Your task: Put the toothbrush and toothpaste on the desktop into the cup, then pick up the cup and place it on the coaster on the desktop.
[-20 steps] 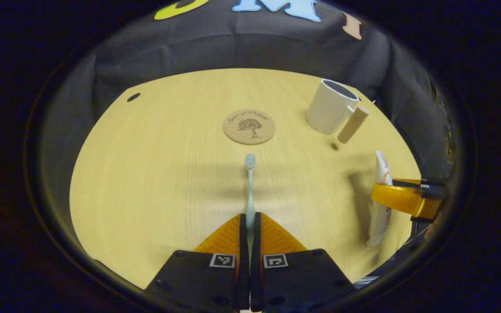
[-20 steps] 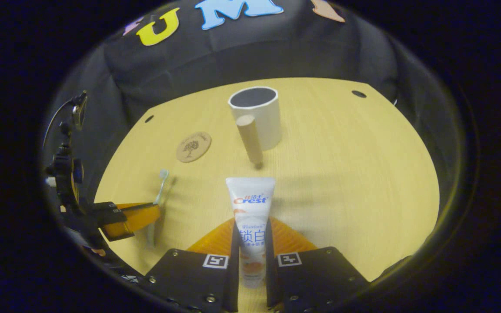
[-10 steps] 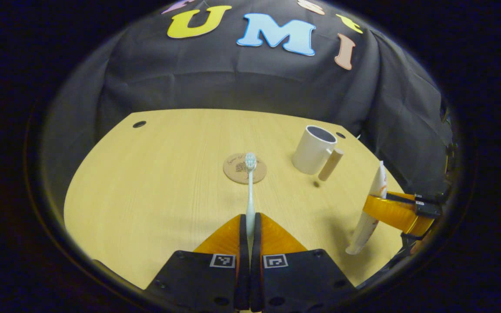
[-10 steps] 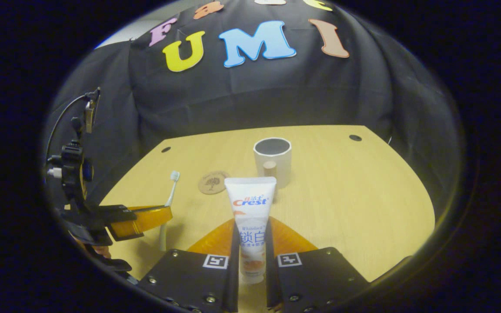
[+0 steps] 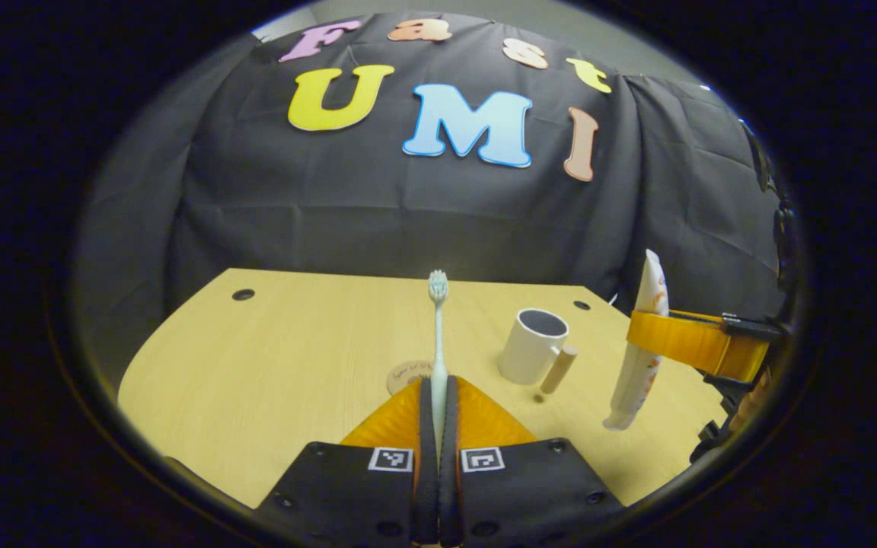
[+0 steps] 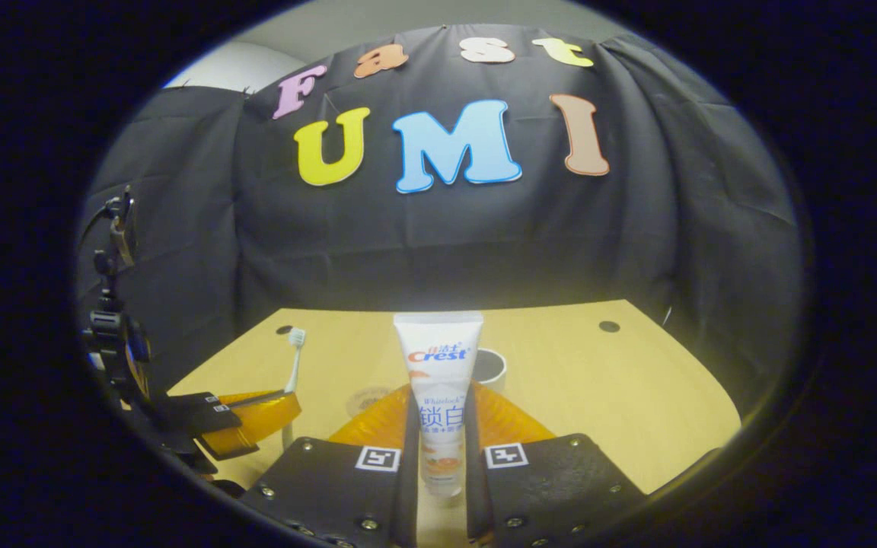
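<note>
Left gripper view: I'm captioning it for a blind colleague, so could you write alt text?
The left gripper is shut on a pale toothbrush, bristles pointing up, above a light wooden desktop. Ahead stand a white cup with a wooden handle and a round coaster; at right, the right gripper holds a toothpaste tube upright, off the desktop.

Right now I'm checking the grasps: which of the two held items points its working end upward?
The toothbrush, in the left hand-held gripper, stands bristles-up. The toothpaste, in the right hand-held gripper, hangs with its cap end down.
</note>
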The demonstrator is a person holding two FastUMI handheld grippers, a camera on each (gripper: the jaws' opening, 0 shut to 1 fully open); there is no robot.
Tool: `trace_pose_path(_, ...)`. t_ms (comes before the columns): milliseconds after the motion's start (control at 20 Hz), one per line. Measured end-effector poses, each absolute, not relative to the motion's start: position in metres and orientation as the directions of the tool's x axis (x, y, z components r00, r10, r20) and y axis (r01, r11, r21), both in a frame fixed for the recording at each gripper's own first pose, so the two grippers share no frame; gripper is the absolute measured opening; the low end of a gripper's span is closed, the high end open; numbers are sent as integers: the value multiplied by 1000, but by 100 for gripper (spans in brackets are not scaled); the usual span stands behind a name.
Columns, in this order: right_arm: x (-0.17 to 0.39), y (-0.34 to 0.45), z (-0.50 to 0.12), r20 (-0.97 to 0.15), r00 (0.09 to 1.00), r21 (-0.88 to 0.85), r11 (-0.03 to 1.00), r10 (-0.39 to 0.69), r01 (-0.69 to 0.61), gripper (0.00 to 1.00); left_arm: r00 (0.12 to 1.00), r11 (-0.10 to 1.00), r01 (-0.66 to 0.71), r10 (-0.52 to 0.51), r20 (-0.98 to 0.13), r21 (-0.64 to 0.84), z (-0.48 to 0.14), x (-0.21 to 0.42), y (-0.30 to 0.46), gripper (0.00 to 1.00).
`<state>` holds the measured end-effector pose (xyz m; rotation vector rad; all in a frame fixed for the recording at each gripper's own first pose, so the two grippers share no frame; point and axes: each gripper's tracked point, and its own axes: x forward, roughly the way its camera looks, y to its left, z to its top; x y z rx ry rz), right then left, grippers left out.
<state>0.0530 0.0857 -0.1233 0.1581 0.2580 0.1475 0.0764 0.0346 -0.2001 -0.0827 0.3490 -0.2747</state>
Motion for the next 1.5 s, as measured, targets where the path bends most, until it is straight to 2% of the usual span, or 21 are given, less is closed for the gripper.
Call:
trace_pose_path(200,84,82,-105,-174,976,194,977,128,-93,26,931,953,287,-300,-210,-94,-170,101,28,9)
trace_pose_path(250,94,81,-99,-161,980,208,974,119,-85,29,936,953,291,-302,-183,-89,-163,107,25,9)
trace_pose_path(300,101,80,-92,-139,984,226,971,115,-81,26,939,952,297,-306,-156,-80,-157,114,20,8)
trace_pose_path(450,125,70,-72,-65,995,250,967,75,-56,26,941,944,323,-327,-84,-61,-139,130,7,8)
trace_pose_path(500,132,67,-69,-49,997,249,967,62,-48,29,939,941,332,-336,-71,-62,-137,132,3,8)
trace_pose_path(650,150,60,-66,-22,999,251,967,40,-33,29,937,937,343,-346,-55,-62,-134,143,-4,7)
trace_pose_path(750,158,58,-71,-9,999,238,971,33,-30,26,937,936,344,-348,-40,-73,-129,147,-7,8)
trace_pose_path(1100,200,53,-108,-74,996,226,974,47,-29,25,943,940,334,-334,5,-67,-117,163,-8,8)
trace_pose_path(1250,209,58,-136,-149,986,222,974,71,-36,26,942,940,335,-335,3,-60,-117,163,-9,8)
trace_pose_path(1300,209,59,-143,-173,982,220,975,81,-41,22,941,940,337,-337,1,-58,-117,164,-10,8)
trace_pose_path(1350,210,61,-150,-192,978,211,977,86,-44,31,941,940,337,-338,-1,-57,-117,164,-10,8)
trace_pose_path(1400,209,60,-155,-212,974,197,980,84,-42,28,941,939,338,-339,-6,-56,-118,165,-11,8)
trace_pose_path(1500,207,61,-165,-247,965,172,984,88,-46,30,941,940,338,-339,-13,-55,-119,164,-10,8)
